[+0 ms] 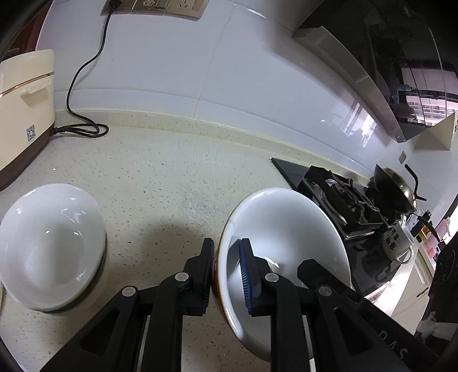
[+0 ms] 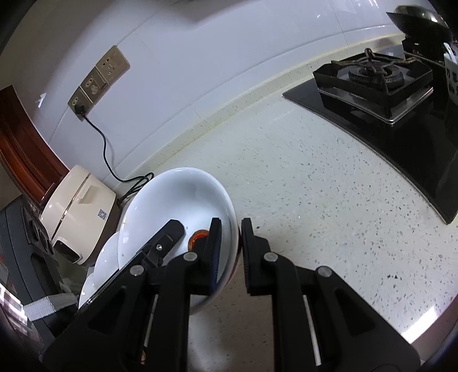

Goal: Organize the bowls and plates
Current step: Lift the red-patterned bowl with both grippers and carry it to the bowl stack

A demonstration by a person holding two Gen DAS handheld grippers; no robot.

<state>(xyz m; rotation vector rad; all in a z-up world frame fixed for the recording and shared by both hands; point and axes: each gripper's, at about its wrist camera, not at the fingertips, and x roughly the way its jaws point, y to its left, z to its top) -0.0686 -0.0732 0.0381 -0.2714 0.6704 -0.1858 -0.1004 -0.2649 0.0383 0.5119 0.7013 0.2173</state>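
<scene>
Speckled countertop (image 1: 171, 177), white tiled wall (image 1: 177, 65) w/ outlet strip (image 1: 154, 7), black gas stove (image 2: 375, 77), cream cooker (image 1: 25, 94) at left

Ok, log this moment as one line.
left claw: shut on bowl rim, tilted | right claw: shut on bowl rim | stacked bowls: on counter, left | phase: carrying bowl

A speckled counter (image 1: 177, 183) is carrying stacked white bowls (image 1: 51, 246), a cream cooker (image 1: 25, 108) with its black cord (image 1: 83, 130), and a black hob (image 2: 400, 114) bearing a wok (image 1: 393, 186).
</scene>
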